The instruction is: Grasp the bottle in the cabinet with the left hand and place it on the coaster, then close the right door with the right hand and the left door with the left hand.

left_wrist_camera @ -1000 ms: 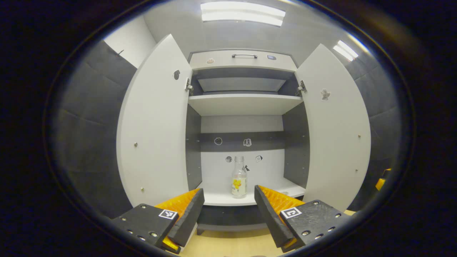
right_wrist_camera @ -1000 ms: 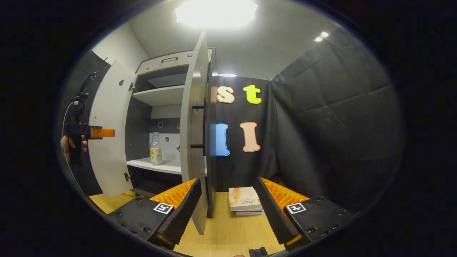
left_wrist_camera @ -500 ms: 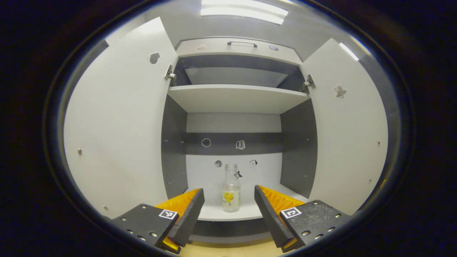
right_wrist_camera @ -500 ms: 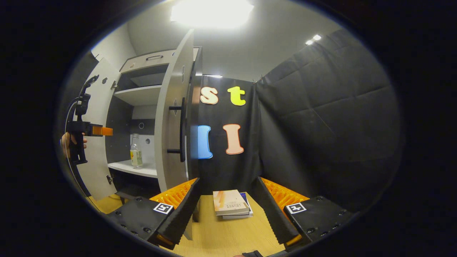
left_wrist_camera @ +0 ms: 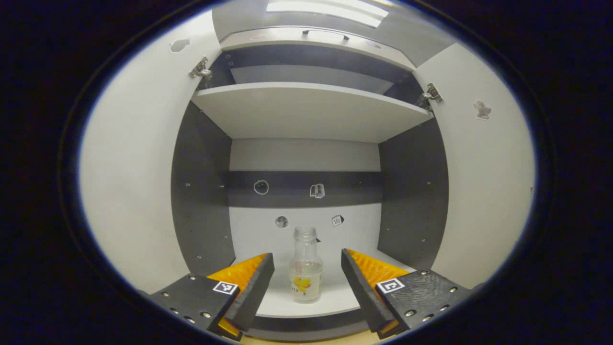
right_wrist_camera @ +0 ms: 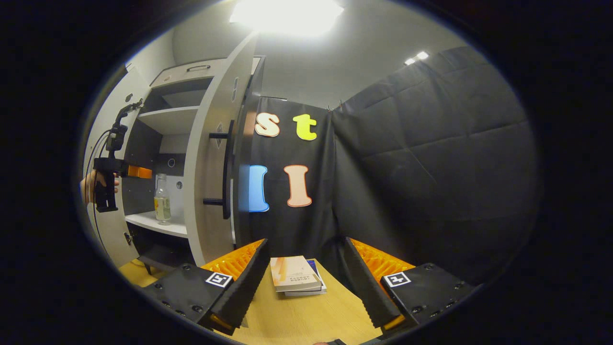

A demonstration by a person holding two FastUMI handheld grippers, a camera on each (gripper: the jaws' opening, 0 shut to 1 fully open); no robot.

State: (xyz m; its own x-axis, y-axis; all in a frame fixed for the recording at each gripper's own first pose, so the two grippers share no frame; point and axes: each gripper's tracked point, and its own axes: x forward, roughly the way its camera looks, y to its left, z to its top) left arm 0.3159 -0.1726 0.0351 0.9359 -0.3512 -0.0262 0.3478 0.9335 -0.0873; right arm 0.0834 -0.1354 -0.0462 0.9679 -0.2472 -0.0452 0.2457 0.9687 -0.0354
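A clear bottle (left_wrist_camera: pixel 305 268) with a yellow label stands upright on the white lower shelf (left_wrist_camera: pixel 306 302) of the open cabinet. My left gripper (left_wrist_camera: pixel 306 287) is open, its fingers on either side of the bottle's line but still in front of it, not touching. In the right gripper view the bottle (right_wrist_camera: pixel 162 200) shows on the shelf, with the left gripper (right_wrist_camera: pixel 139 171) held by a hand (right_wrist_camera: pixel 88 184) level with its neck. The right door (right_wrist_camera: pixel 210 158) stands open, its black handle (right_wrist_camera: pixel 225 170) facing me. My right gripper (right_wrist_camera: pixel 306 282) is open over the wooden table (right_wrist_camera: pixel 306 316), holding nothing.
The left door (left_wrist_camera: pixel 129 182) and right door (left_wrist_camera: pixel 483 182) stand wide open on both sides. An upper shelf (left_wrist_camera: pixel 306 110) spans the cabinet above the bottle. Two stacked books (right_wrist_camera: pixel 294 275) lie on the table ahead of my right gripper.
My left gripper has moved forward toward the cabinet, so the bottle now looms larger between its fingers. The right gripper view has swung right, shifting the cabinet leftward.
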